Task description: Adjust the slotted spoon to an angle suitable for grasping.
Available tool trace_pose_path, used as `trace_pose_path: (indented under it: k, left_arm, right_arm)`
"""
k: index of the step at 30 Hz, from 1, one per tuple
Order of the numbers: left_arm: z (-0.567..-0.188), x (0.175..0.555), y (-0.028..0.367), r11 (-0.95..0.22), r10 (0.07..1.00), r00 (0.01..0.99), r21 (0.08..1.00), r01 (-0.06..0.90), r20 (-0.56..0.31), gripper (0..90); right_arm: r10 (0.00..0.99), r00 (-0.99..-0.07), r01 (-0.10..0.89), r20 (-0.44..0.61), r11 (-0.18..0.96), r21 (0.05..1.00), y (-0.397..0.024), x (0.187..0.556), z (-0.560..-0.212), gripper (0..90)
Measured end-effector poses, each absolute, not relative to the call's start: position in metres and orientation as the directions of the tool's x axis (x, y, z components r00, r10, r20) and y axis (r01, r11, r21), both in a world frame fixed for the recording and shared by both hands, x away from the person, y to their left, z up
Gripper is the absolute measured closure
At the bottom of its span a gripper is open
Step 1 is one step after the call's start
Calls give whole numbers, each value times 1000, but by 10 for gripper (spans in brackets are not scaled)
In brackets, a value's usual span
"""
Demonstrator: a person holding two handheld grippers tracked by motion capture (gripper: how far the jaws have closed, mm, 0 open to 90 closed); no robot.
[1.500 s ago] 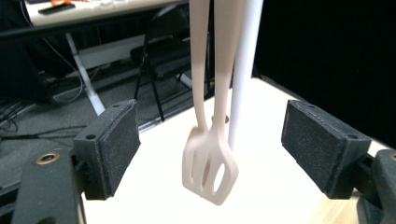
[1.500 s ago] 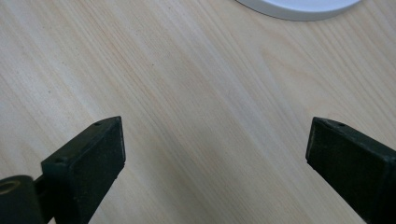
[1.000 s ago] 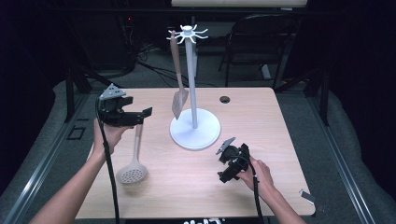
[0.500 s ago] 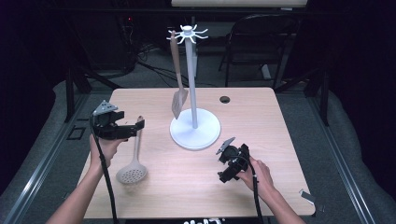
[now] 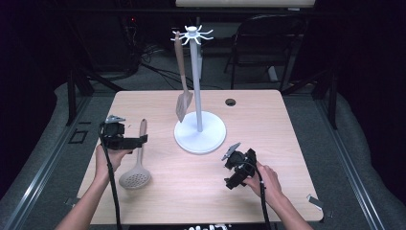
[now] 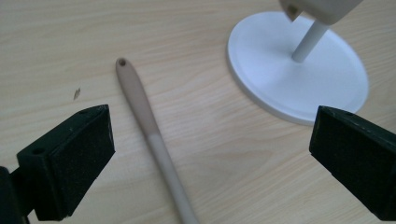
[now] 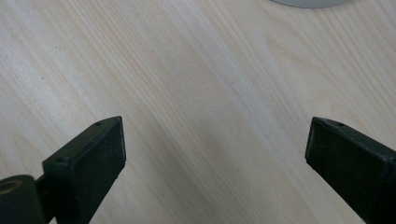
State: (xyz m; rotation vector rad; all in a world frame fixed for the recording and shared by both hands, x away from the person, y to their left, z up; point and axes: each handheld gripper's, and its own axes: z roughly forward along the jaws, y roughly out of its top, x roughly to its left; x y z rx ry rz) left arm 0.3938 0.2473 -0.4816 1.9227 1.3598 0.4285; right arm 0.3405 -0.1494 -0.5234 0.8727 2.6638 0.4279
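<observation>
The left tool (image 5: 125, 139) is held low at about 9 o'clock, its jaws spread wide and pointed toward 3 o'clock. The right tool (image 5: 238, 168) is held at about 5 o'clock, jaws likewise parted wide. Both forearms are extended in from 6 o'clock.

My high view looks forward and down over the whole table (image 5: 268, 191) from the person's side. My left gripper view sits close above the wood, facing the white stand (image 6: 299, 70) and a beige handle (image 6: 149, 135), both shared with the high view. My right gripper view faces bare tabletop, closer still.
</observation>
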Motion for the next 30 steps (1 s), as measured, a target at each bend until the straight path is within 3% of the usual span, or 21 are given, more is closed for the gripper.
trace_pose_path:
  k: [4,8,12,16,20,25,30]
  left_arm:
    - [-499,398,242,-213,918,380,670,711,-112,3]
    - [-515,401,238,-243,925,370,622,745,-82,62]
    - [-529,404,235,-276,924,375,560,781,-67,169]
    - [-540,407,238,-298,922,382,524,798,-58,362]
    - [-546,409,241,-304,925,376,505,808,-45,487]
    - [-551,411,244,-315,923,382,490,813,-40,585]
    - [-554,414,243,-332,921,389,464,821,-30,609]
  right_arm:
    - [608,-771,518,-192,773,367,-149,342,-525,47]
    - [598,-776,514,-202,784,348,-147,342,-526,47]
    - [601,-776,516,-194,781,353,-147,342,-528,49]
    - [602,-775,518,-195,780,350,-148,342,-528,50]
    - [597,-778,514,-195,784,348,-147,343,-529,52]
    - [591,-780,511,-206,791,336,-146,343,-528,56]
    - [596,-779,514,-193,785,346,-147,343,-530,57]
